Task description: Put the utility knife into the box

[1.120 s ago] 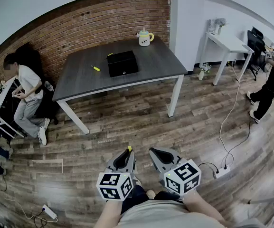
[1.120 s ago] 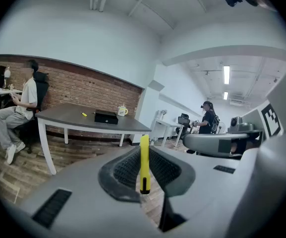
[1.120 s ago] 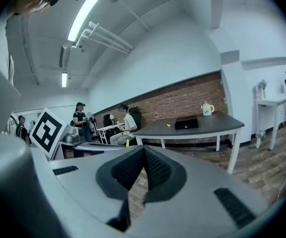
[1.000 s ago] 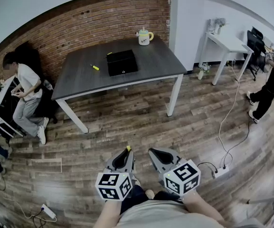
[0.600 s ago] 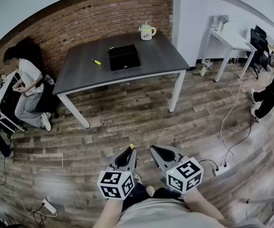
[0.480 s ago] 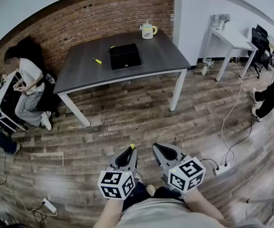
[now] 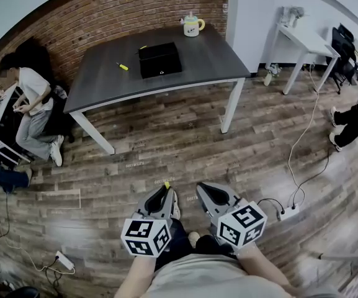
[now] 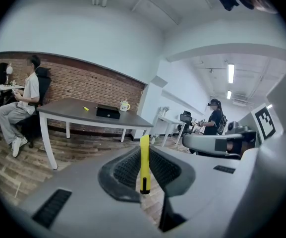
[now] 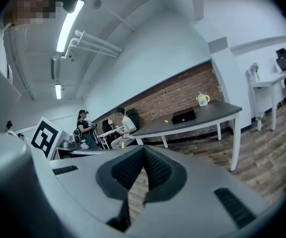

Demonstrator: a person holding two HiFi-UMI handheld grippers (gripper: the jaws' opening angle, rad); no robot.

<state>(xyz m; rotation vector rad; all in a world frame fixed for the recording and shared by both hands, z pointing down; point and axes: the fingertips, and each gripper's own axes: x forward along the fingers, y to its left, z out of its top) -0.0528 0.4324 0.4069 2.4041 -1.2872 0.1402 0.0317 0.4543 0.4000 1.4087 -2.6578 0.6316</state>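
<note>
Between the shut jaws of my left gripper (image 7: pixel 165 190) stands a yellow utility knife (image 8: pixel 144 162), upright, its tip (image 7: pixel 166 184) poking out in the head view. My right gripper (image 7: pixel 202 190) is shut with nothing in it; its pads (image 9: pixel 152 168) meet. Both grippers hang low over the wooden floor, close to my body. The black box (image 7: pixel 159 59) lies closed on the dark grey table (image 7: pixel 210 54), several steps ahead. The left gripper view shows the box (image 8: pixel 107 113) far off, and so does the right gripper view (image 9: pixel 183 116).
A small yellow tool (image 7: pixel 123 66) lies on the table left of the box, a mug (image 7: pixel 192 25) at the far edge. A person (image 7: pixel 26 98) sits left of the table. A white desk (image 7: pixel 306 42) stands right. A power strip (image 7: pixel 286 213) and cable lie on the floor.
The head view has shifted a little, so the table now sits higher in the frame. Both grippers keep their pose side by side, the left still shut on the knife.
</note>
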